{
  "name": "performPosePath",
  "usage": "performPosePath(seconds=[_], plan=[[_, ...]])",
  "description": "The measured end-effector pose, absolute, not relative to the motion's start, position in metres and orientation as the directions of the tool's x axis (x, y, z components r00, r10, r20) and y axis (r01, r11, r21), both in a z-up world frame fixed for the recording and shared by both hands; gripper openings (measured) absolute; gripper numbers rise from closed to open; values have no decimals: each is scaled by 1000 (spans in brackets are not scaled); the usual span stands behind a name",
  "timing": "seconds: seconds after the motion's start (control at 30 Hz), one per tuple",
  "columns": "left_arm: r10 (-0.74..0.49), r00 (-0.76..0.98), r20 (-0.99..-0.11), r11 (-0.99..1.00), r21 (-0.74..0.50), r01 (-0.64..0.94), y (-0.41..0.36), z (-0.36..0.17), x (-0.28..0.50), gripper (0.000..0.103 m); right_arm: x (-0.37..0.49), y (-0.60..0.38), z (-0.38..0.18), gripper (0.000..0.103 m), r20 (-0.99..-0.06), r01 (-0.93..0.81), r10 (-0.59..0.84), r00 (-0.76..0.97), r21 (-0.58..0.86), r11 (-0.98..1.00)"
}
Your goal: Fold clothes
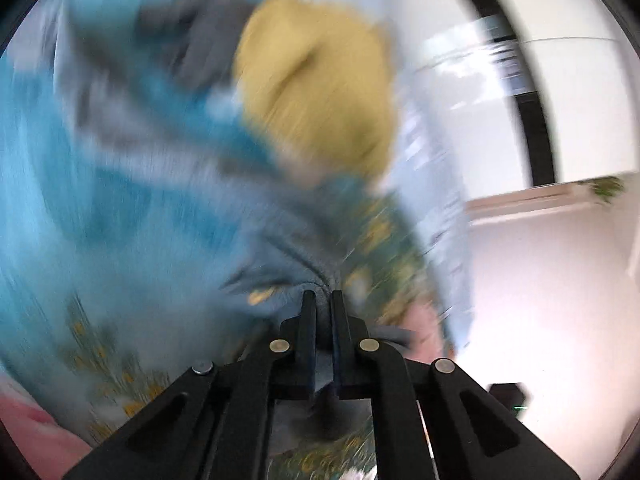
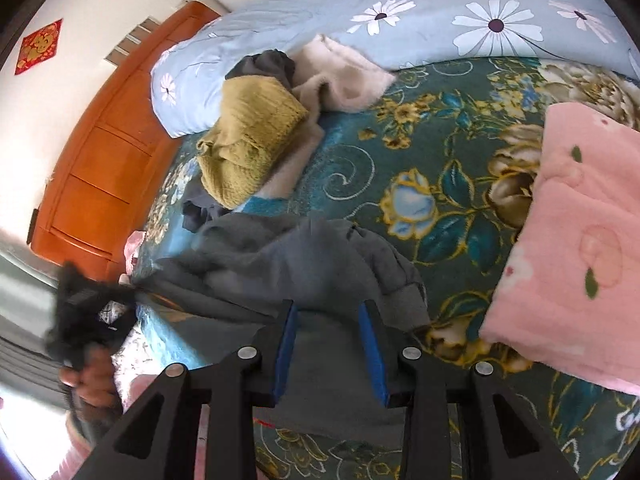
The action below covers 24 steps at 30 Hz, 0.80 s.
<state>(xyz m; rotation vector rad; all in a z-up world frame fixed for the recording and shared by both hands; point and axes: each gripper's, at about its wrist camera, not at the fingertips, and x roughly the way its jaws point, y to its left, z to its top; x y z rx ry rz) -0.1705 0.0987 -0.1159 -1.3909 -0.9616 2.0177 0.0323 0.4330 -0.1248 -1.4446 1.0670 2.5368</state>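
Our left gripper [image 1: 322, 294] is pinched tight on a fold of the grey garment [image 2: 288, 264], cloth bunched right between its fingers. Our right gripper [image 2: 330, 306] stands part open, blue pads [image 2: 370, 344] apart, the same grey garment lying on the floral bedspread [image 2: 420, 168] just beyond its fingertips, unpinched.

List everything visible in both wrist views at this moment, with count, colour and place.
grey garment: one, grey, on the bed, under the right gripper
knitted garment: one, mustard, by the pillow
fluffy garment: one, cream, beside it
bedspread: one, teal floral
pillow: one, pale blue, daisies
pink blanket: one, right
headboard: one, orange wood
left gripper: shut on grey cloth
right gripper: open
hand: one, far left
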Motion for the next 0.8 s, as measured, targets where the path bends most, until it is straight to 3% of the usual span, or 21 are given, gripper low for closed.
performPosePath(seconds=[0.13, 0.23, 0.3, 0.4, 0.53, 0.8], plan=[[719, -578, -387, -510, -858, -60, 10, -79, -165, 5, 30, 433, -124, 36, -766, -354, -287, -575, 549, -757], [532, -631, -564, -617, -769, 167, -41, -102, -172, 5, 27, 431, -131, 36, -774, -368, -294, -561, 551, -749], [465, -590, -661, -586, -728, 354, -73, -141, -175, 5, 26, 429, -139, 36, -782, -378, -303, -544, 551, -744], [396, -540, -742, -544, -664, 513, -100, -177, -167, 5, 26, 427, -156, 41, -819, -418, -290, -495, 517, -747], [311, -563, -766, -545, -629, 555, -117, -168, -172, 5, 39, 436, -177, 50, -858, -497, -266, -440, 479, -723], [173, -613, -771, -626, -567, 535, -135, -130, -204, 5, 27, 411, -226, 61, -825, -522, -400, -400, 563, -640]])
